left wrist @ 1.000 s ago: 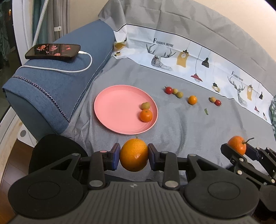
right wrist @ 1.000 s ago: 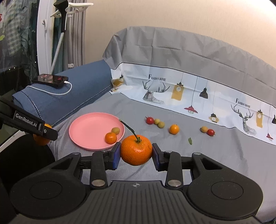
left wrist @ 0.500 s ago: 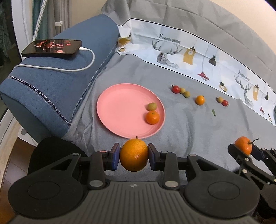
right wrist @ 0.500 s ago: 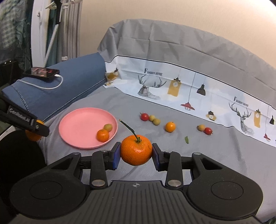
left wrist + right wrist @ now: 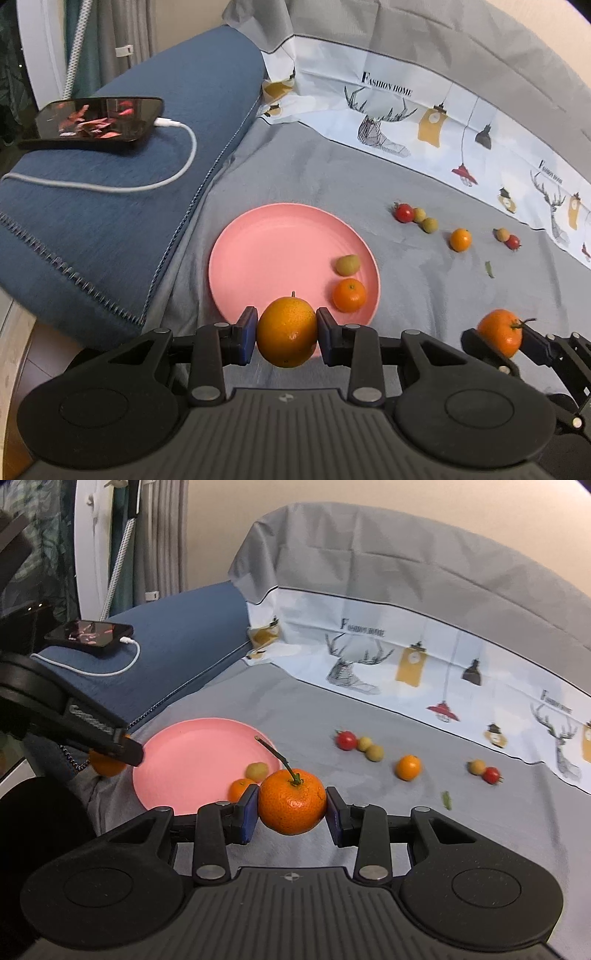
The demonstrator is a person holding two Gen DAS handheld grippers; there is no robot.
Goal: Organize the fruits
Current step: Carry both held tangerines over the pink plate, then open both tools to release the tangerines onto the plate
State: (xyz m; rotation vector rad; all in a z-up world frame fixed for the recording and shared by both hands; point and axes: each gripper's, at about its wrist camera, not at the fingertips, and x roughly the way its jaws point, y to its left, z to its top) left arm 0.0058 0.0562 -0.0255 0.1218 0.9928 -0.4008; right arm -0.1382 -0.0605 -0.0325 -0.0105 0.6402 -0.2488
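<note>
Two pairs of tongs carry fruit toward a pink plate [image 5: 258, 258] set on a sofa seat draped in a grey cover [image 5: 314, 166]. The left tongs [image 5: 287, 334] pinch a smooth orange [image 5: 287, 332] between their blue pads, holding it over the plate's near rim. The right tongs [image 5: 291, 808] pinch a mandarin [image 5: 291, 801] with its green stem pointing up, just short of the plate's right edge.

Two fruits already lie on the plate: a small orange one [image 5: 349, 294] and a small green one [image 5: 347, 264]. Well beyond it, loose on the cover, sit a red tomato [image 5: 404, 213], two greenish fruits, a small orange [image 5: 460, 239] and another green-and-red pair. A phone [image 5: 96, 122] charges on the blue armrest [image 5: 110, 221].

The step in hand appears to be delivery, both fruits being on their way to the plate. The next move calls for lowering each onto bare pink surface, clear of the two already there, before spreading the pads, since round fruit let go near the rim could roll off onto the cover.
</note>
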